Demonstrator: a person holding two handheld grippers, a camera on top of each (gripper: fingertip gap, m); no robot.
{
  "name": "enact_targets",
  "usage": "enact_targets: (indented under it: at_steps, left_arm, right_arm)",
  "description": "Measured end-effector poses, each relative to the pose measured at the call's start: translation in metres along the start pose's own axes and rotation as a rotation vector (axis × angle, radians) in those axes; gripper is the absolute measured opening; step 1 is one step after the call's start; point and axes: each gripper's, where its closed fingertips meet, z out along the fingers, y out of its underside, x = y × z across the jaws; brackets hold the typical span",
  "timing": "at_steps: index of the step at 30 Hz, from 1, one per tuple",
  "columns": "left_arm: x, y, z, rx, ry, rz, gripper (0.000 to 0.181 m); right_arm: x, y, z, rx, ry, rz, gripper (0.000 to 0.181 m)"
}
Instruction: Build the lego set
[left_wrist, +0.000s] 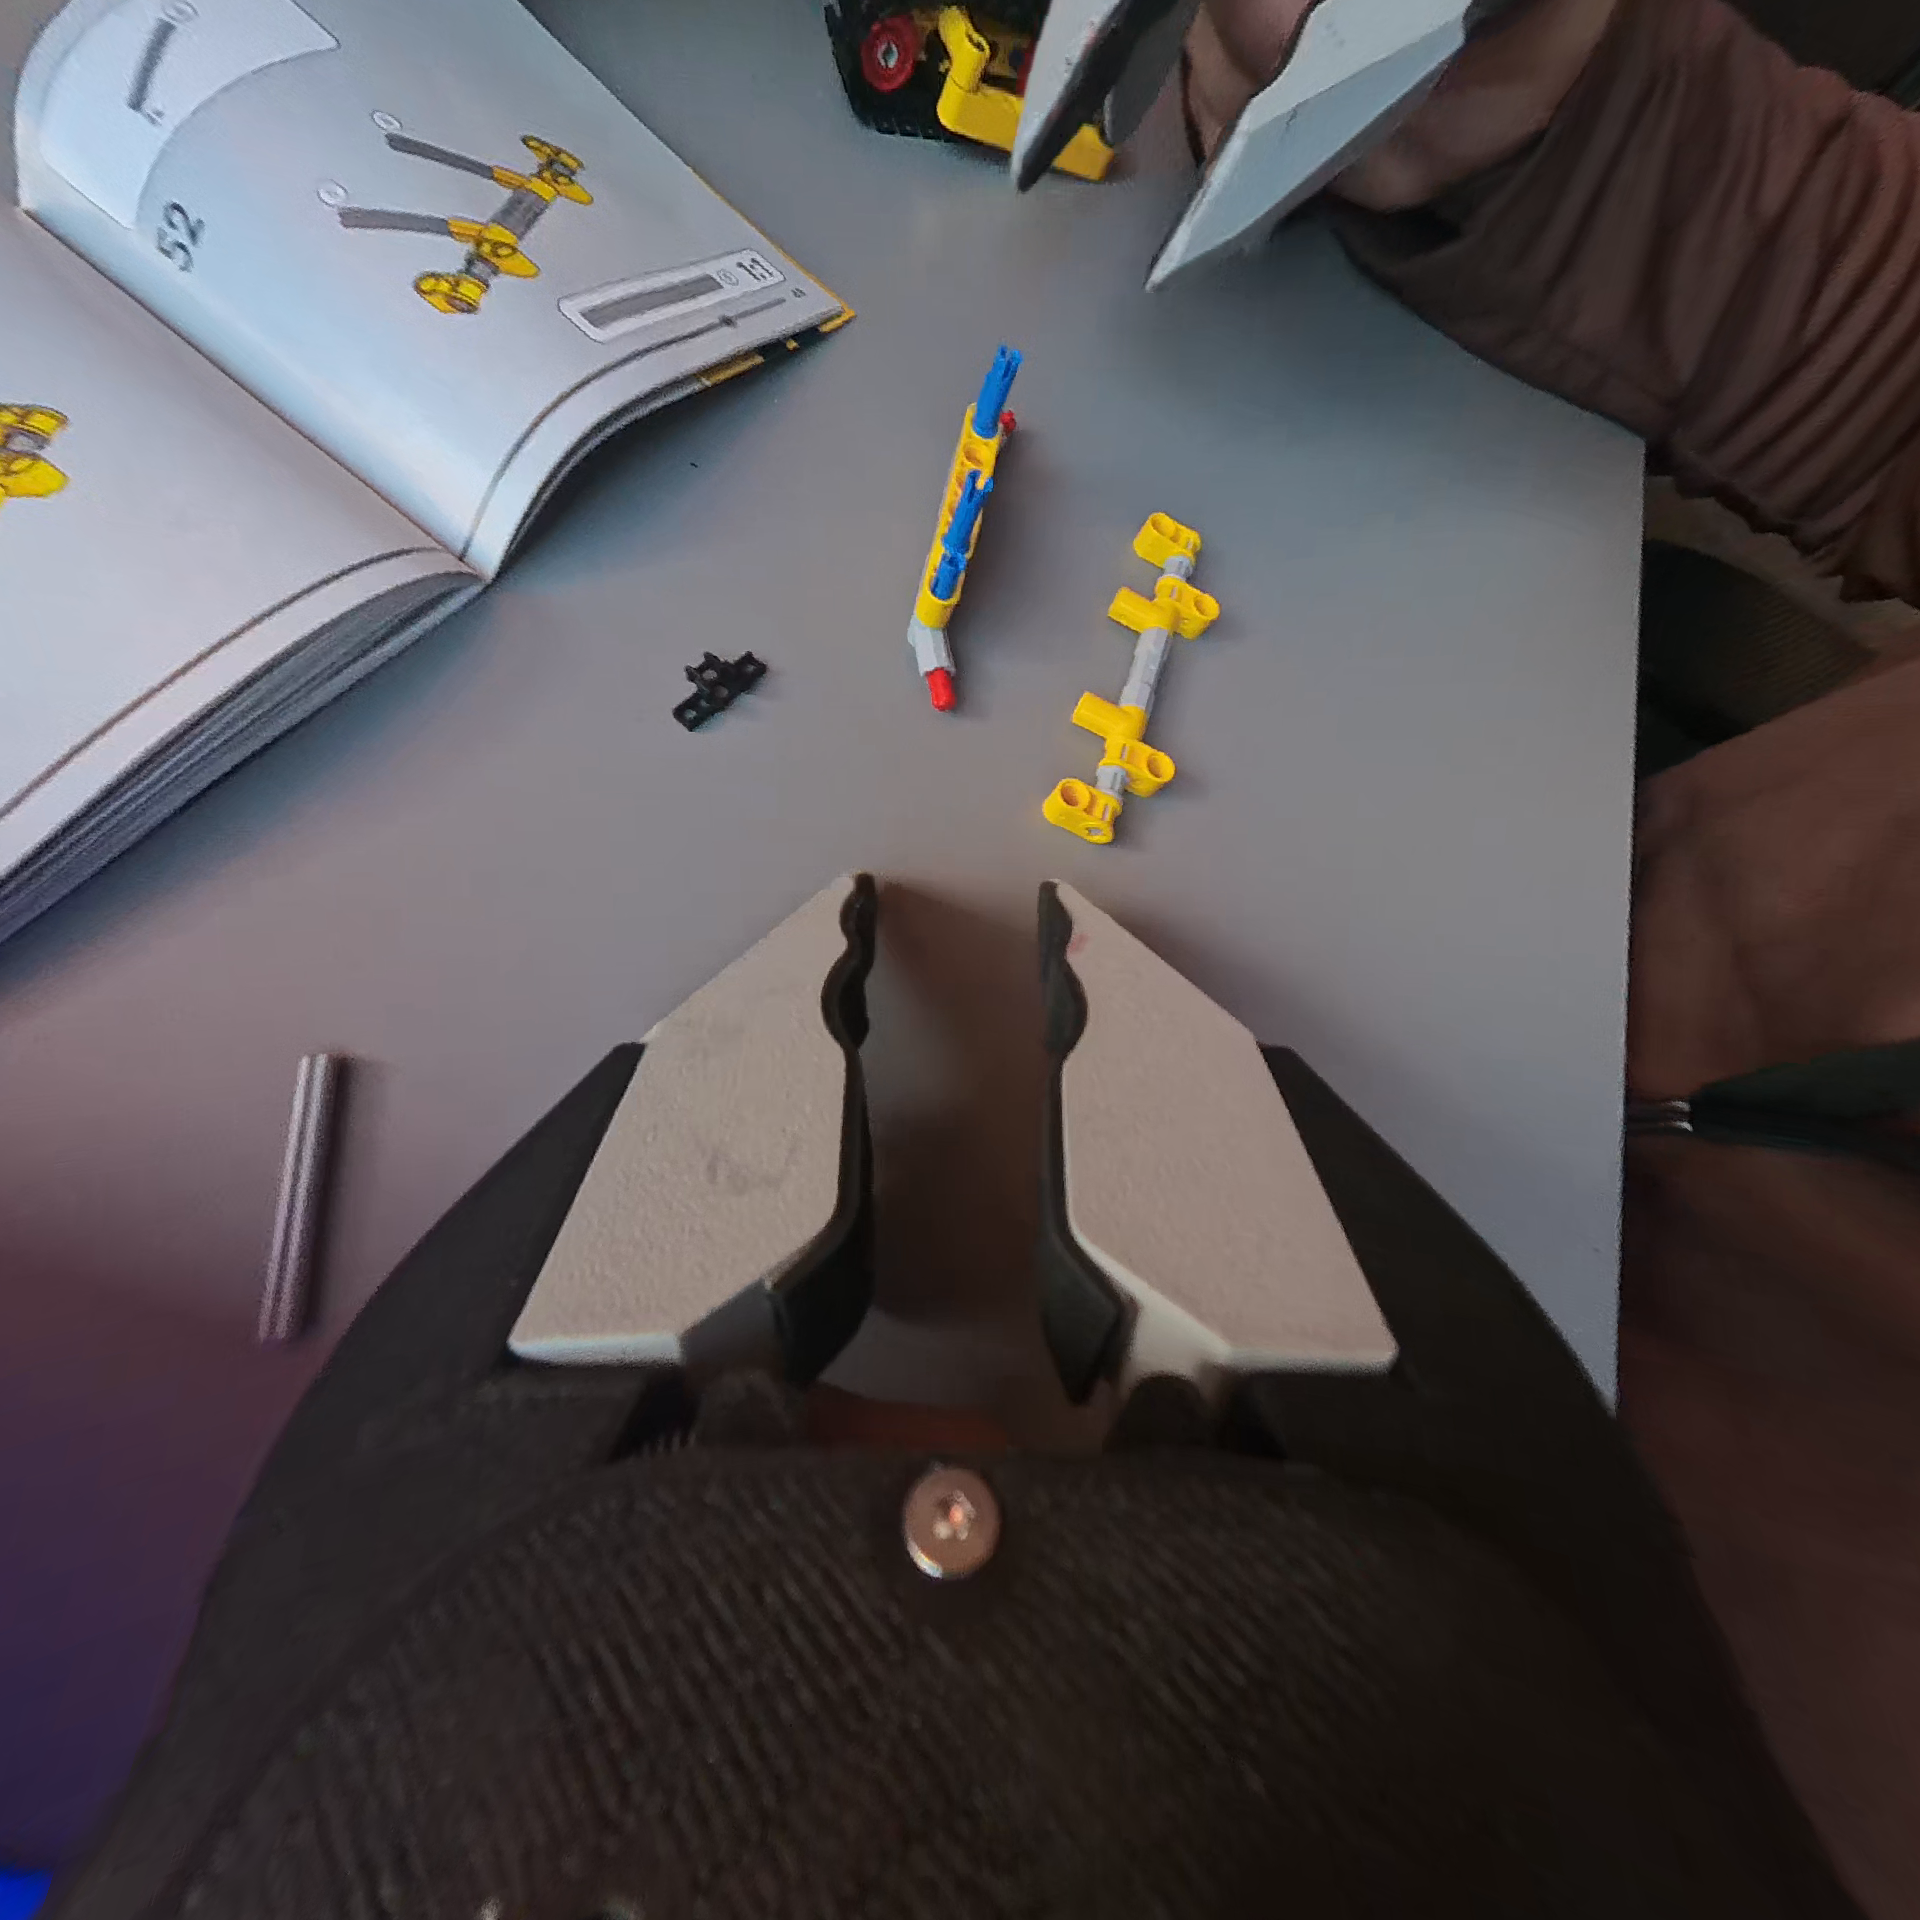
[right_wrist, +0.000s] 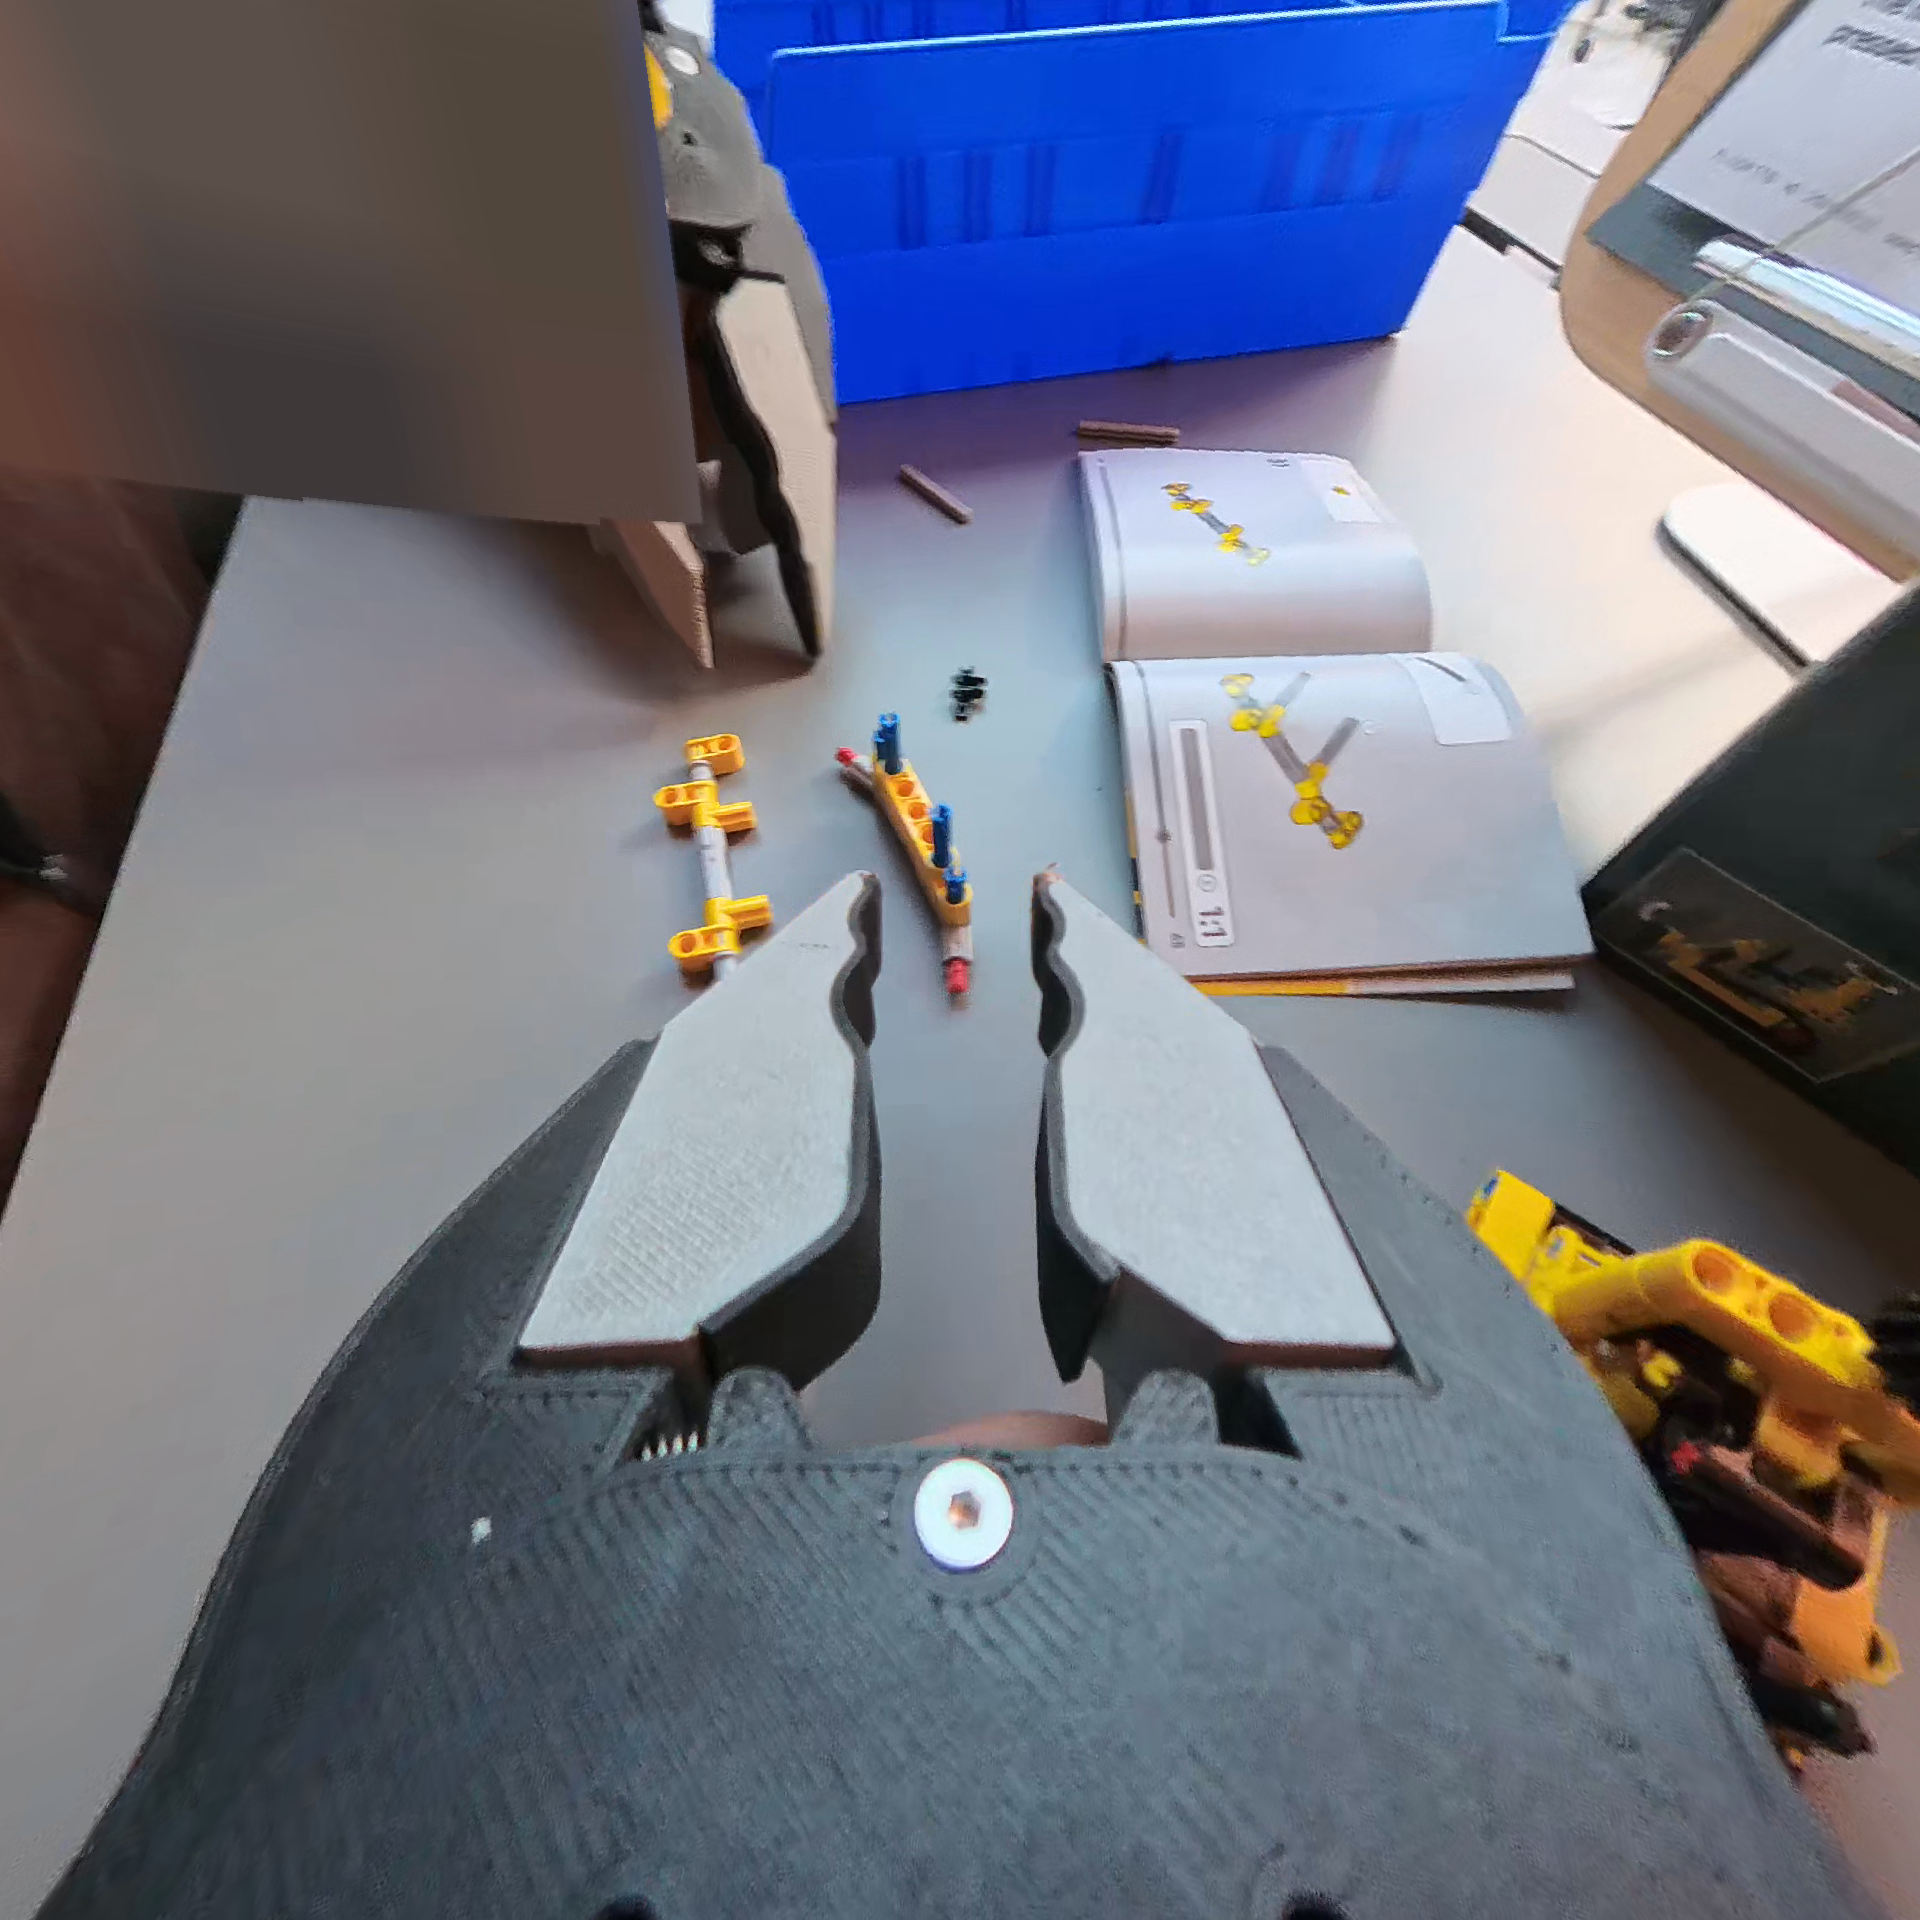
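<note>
A grey axle with several yellow connectors (left_wrist: 1138, 675) lies on the grey table (left_wrist: 1403, 831), just ahead and right of my open, empty left gripper (left_wrist: 956, 894). A yellow beam with blue pins and red ends (left_wrist: 961, 530) lies beside it. In the right wrist view the same beam (right_wrist: 920, 842) lies just beyond my open, empty right gripper (right_wrist: 956, 894), with the axle assembly (right_wrist: 715, 852) to its left. The right gripper (left_wrist: 1091, 234) also shows at the top of the left wrist view, the left gripper (right_wrist: 764, 649) at upper left of the right wrist view.
An open instruction booklet (left_wrist: 364, 343) (right_wrist: 1320, 790) lies beside the parts. A small black piece (left_wrist: 719, 691) and dark loose axles (left_wrist: 301, 1195) (right_wrist: 935, 494) lie on the table. The yellow and black model (right_wrist: 1714, 1455) (left_wrist: 956, 73), a blue bin (right_wrist: 1122, 208) and a dark box (right_wrist: 1787, 914) stand around. One gripper's finger ends stand about 12 centimeters off the other's.
</note>
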Motion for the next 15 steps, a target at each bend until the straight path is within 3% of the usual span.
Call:
enact_targets:
  at_steps: [6, 15]
  left_arm:
    - [-0.019, -0.026, -0.009, 0.16, -0.09, -0.056, 0.032]
    - [-0.021, -0.026, -0.005, 0.14, -0.151, -0.007, 0.029]
  right_arm:
    - [0.023, -0.001, 0.002, -0.003, 0.143, 0.036, 0.023]
    - [0.031, -0.005, -0.005, 0.037, 0.204, 0.052, 0.023]
